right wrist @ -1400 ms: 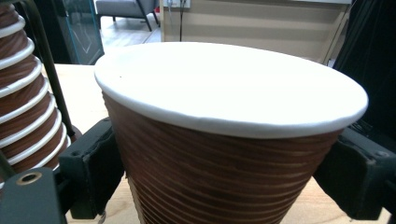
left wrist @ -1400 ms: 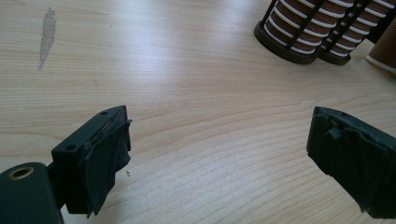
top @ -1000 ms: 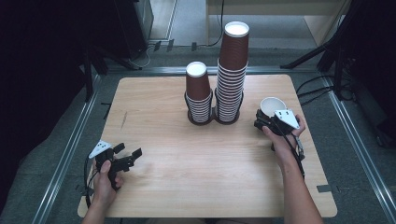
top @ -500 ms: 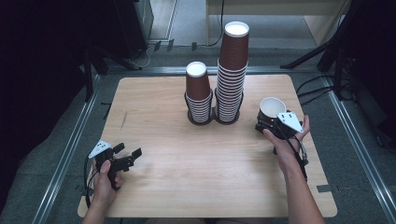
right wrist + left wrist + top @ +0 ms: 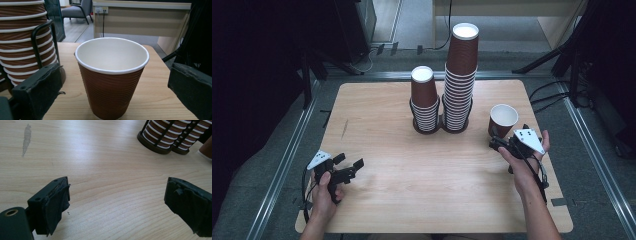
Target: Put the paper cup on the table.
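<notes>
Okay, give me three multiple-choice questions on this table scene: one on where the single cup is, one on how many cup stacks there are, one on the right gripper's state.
1. Where does the single cup stand?
A. right of the tall stack
B. left of the short stack
C. on top of a stack

2. How many cup stacks stand in the black holders?
A. one
B. two
C. four

3. How is the right gripper?
A. shut with nothing in it
B. lying on its side
C. open around the cup

Answers:
1 A, the high view shows it upright at the table's right.
2 B, a short and a tall one.
3 C, gaps show between both jaws and the cup.
</notes>
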`<state>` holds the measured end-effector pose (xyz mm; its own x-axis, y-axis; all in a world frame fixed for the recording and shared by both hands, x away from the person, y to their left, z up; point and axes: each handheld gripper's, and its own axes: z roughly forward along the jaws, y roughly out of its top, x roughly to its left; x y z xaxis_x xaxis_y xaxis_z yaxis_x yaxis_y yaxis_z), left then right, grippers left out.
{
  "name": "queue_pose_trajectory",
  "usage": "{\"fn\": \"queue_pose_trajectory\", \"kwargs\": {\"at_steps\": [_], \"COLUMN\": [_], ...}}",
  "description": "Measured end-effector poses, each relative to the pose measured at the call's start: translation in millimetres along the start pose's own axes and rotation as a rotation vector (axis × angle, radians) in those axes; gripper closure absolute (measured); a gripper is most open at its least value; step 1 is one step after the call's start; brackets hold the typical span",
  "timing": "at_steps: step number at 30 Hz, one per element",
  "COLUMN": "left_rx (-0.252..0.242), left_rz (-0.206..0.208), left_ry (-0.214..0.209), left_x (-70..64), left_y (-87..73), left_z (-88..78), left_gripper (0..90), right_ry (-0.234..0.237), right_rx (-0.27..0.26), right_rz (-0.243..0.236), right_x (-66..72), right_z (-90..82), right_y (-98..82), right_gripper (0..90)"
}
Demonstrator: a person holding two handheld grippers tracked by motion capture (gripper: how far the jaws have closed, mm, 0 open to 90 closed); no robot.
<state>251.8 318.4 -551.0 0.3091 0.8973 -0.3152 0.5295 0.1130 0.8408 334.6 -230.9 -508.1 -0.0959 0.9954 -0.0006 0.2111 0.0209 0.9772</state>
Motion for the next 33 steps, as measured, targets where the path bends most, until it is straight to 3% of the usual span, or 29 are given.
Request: {"fn": "queue_pose_trajectory", "kwargs": {"at_steps": [16,33], "left_rx": [0.000,0.001], "left_rz": [0.003,0.004], "left_ry": [0.003,0.004], "left_x": [-0.2,-1.0], "left_y": [-0.1,-0.4], "left_z": [0.0,-0.4], "left_gripper": [5.9,6.0], "right_ry": [0.007,-0.020], "right_rx": [-0.026,-0.011], "right_rz": [0.016,0.011], "right_x": [-12.7,-32.1], "right_z": [-34.4,-55.4], "right_y": [-13.5,-33.2], "right_gripper": [0.0,0.0]}}
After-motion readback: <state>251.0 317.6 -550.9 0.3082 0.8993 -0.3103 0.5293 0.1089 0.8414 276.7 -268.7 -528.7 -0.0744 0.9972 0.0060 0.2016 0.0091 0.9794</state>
